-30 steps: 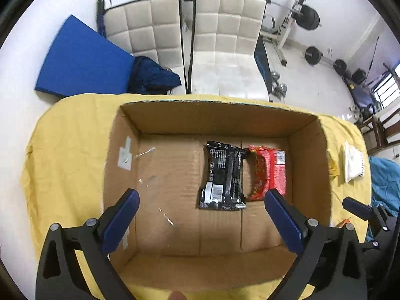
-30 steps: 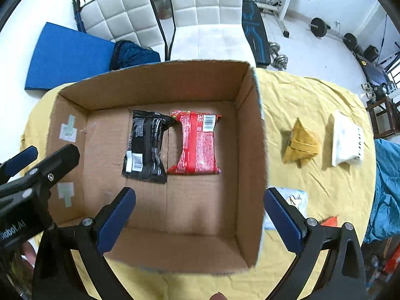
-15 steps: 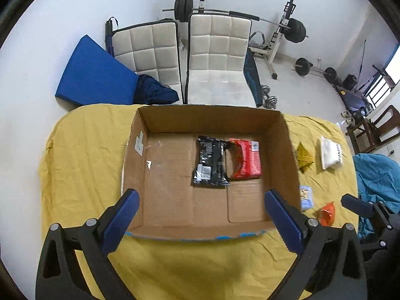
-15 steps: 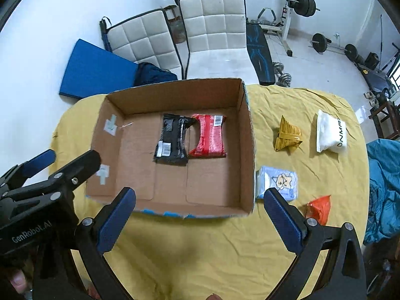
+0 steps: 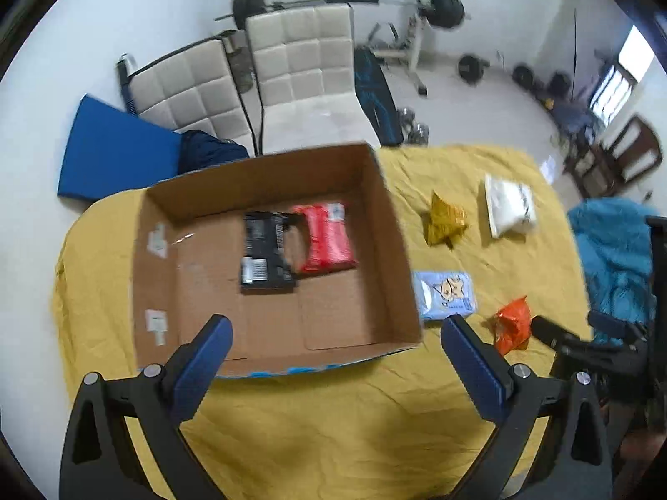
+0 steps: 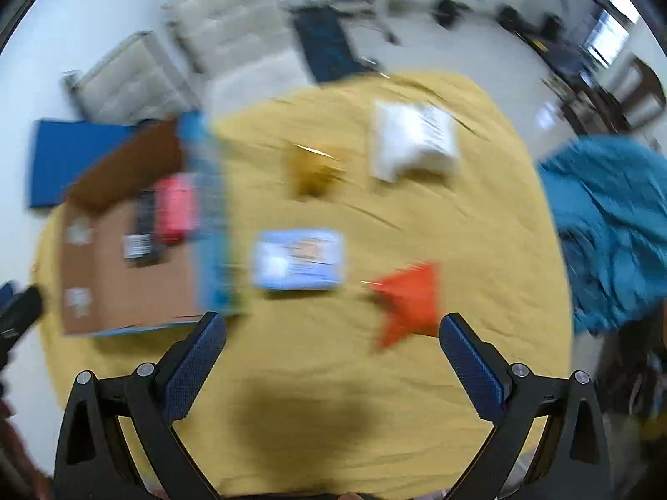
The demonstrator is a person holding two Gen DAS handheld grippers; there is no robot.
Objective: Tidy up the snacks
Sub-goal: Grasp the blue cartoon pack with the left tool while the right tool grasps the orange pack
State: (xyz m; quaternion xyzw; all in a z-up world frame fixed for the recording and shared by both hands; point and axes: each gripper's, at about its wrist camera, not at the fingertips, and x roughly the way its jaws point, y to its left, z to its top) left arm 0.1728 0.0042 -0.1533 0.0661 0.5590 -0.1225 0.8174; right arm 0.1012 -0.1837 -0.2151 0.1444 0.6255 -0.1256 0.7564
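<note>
An open cardboard box (image 5: 392,241) (image 6: 83,275) sits on the yellow tablecloth (image 5: 333,425). Inside lie a black snack packet (image 5: 264,258) (image 6: 141,225) and a red one (image 5: 327,239) (image 6: 175,206), side by side. To the right of the box lie a light blue pack (image 5: 446,293) (image 6: 298,258), an orange packet (image 5: 512,325) (image 6: 406,298), a gold packet (image 5: 444,218) (image 6: 312,171) and a white bag (image 5: 508,204) (image 6: 410,143). My left gripper (image 5: 333,358) is open above the box's near wall. My right gripper (image 6: 333,358) is open above the cloth, nearer me than the blue and orange packs; this view is blurred.
Two white padded chairs (image 5: 300,58) and a blue mat (image 5: 112,158) stand beyond the table. Weights and a bench (image 5: 417,21) fill the far floor. A teal cloth (image 5: 613,250) (image 6: 613,225) lies off the table's right edge.
Both grippers have pulled back from over the box and swung right. The loose packets beside the box have come into view. Both stay open and empty.
</note>
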